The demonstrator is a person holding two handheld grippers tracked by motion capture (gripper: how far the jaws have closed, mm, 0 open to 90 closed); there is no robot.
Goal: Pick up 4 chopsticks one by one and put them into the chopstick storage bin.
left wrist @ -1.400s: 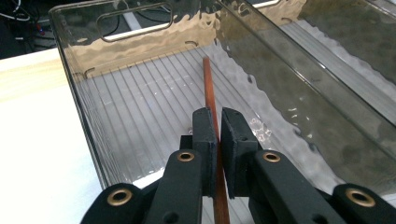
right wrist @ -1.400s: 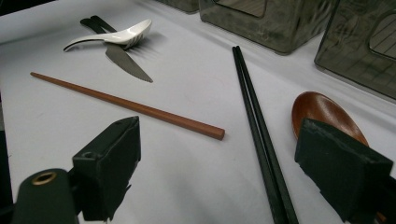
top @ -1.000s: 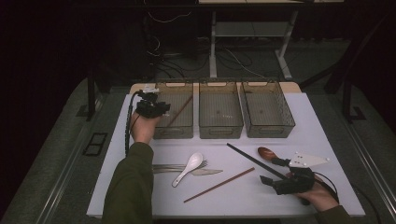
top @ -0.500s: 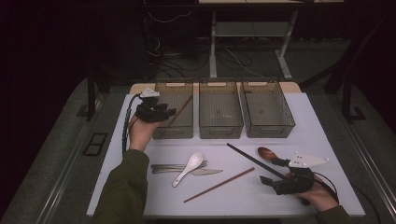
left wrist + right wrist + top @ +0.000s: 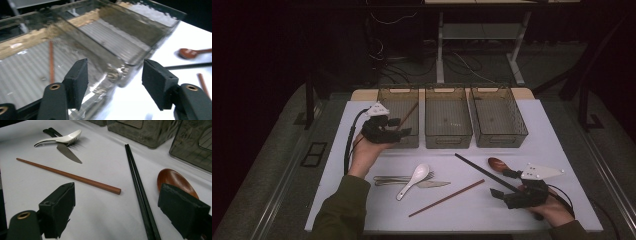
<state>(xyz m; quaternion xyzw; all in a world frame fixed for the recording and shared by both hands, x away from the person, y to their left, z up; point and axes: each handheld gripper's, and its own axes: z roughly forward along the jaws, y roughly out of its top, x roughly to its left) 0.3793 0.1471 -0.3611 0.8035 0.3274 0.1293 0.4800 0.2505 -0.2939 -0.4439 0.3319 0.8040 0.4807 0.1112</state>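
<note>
From up high, my left gripper (image 5: 398, 132) hangs over the left bin (image 5: 388, 95) with a brown stick (image 5: 409, 113) inside; my right gripper (image 5: 503, 192) sits by the black sticks (image 5: 484, 172).

Left gripper view: jaws wide apart, nothing in them.

Right gripper view: jaws wide too — the second brown stick (image 5: 67, 175) lies between them. It's light, stiff and thin. I'd pinch its middle.
</note>
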